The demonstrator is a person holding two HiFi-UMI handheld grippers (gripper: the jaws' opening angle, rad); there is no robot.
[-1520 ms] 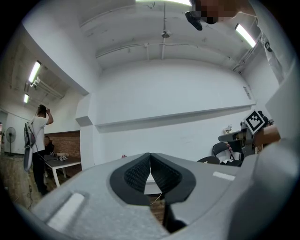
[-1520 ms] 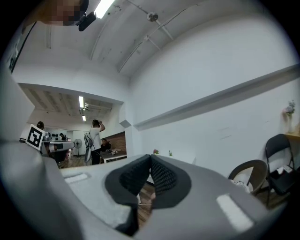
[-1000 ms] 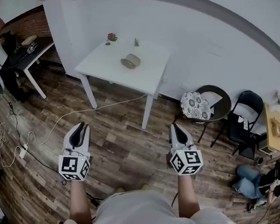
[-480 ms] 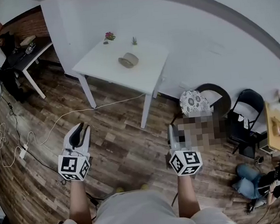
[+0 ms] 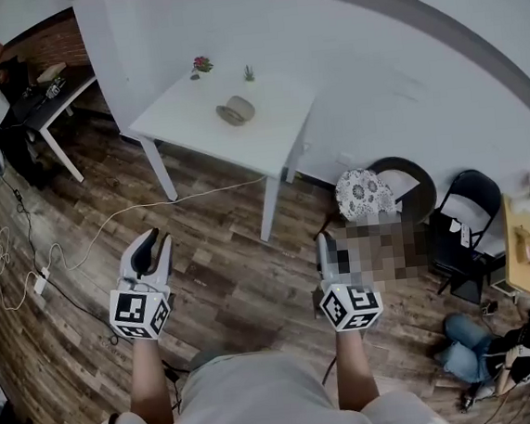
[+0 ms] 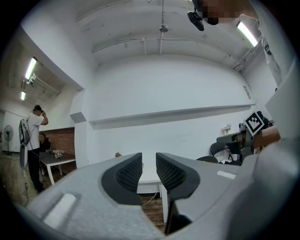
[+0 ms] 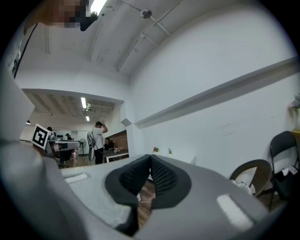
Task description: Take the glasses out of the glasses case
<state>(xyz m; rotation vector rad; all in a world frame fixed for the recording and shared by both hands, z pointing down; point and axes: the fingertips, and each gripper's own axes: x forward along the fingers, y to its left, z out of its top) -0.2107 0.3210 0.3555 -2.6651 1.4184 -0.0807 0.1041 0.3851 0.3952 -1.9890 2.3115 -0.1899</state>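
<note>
Head view, glasses case [image 5: 236, 111]: a tan oval shape lying on the white surface [image 5: 191, 120], near its middle. From here I cannot tell whether it is open or closed.
Head view, plants: two small potted plants [image 5: 201, 65] stand at the surface's far edge, beyond the case.
Head view, left gripper [image 5: 159, 239]: held over the wooden floor [image 5: 223, 257], well apart from the surface.
Head view, right gripper [image 5: 325, 241]: also over the floor, level with the left one and near a round chair [image 5: 364, 194].
Head view, cable [image 5: 125, 215]: a pale line trailing across the floor past the surface's legs.
Left gripper view, jaws: a narrow gap between the ribbed pads, with nothing in it.
Right gripper view, jaws: pressed together at the tips, holding nothing.
</note>
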